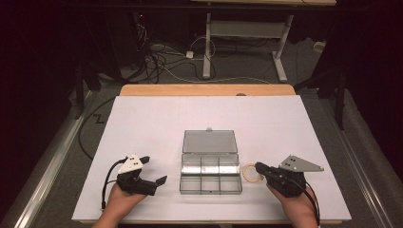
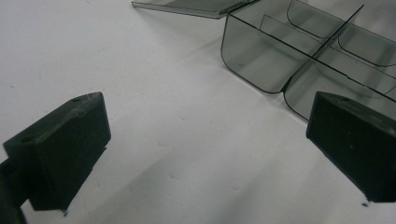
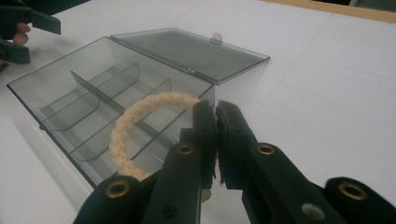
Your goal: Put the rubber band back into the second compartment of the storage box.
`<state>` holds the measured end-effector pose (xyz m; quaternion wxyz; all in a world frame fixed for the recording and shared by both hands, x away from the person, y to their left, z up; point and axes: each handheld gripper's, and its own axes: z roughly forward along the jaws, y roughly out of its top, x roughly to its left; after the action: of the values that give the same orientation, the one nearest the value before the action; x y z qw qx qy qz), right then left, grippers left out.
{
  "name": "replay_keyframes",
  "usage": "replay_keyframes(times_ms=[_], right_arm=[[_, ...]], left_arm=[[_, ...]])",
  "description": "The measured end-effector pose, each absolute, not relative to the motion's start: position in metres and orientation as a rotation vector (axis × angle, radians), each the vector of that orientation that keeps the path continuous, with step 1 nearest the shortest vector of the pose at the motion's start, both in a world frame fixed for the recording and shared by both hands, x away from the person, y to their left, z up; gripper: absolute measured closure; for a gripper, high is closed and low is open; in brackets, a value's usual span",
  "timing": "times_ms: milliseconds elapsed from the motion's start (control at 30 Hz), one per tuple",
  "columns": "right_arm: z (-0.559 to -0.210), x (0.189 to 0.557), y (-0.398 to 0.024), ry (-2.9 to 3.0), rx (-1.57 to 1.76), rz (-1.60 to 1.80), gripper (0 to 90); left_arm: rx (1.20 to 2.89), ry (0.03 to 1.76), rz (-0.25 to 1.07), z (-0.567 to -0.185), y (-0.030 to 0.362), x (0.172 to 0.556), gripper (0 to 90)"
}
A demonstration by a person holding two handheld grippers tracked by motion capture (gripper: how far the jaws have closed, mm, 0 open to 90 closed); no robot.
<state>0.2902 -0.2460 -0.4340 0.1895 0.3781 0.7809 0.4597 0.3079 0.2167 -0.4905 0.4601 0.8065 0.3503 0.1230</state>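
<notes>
Rope ring [image 3: 140, 122] pinched in right hand-held gripper [image 3: 215, 112] — just beside the open box [image 3: 60, 93].

This looks like a lab or test room, not a home. The counter [image 1: 142, 123] is covered with a plain white sheet, with a strip of pale wood showing at its far edge. Beyond it lies grey carpeted floor [image 1: 247, 71] with a loose tangle of cables [image 1: 161, 59] running across it, one white plug block [image 1: 189, 54] among them. A white metal desk frame [image 1: 247, 33] stands on long feet at the back. Dark stands [image 1: 340, 90] and black surroundings close in on both sides, and a metal rail [image 1: 52, 156] runs along the left of the counter.
</notes>
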Motion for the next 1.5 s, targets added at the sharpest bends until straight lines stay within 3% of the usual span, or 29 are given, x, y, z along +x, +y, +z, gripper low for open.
replay_keyframes(times_ms=[1500], right_arm=[[-0.436,0.332,-0.167,2.344,0.973,1.239,87.7]], left_arm=[[1.978,0.859,0.300,-0.490,0.218,0.308,0.0]])
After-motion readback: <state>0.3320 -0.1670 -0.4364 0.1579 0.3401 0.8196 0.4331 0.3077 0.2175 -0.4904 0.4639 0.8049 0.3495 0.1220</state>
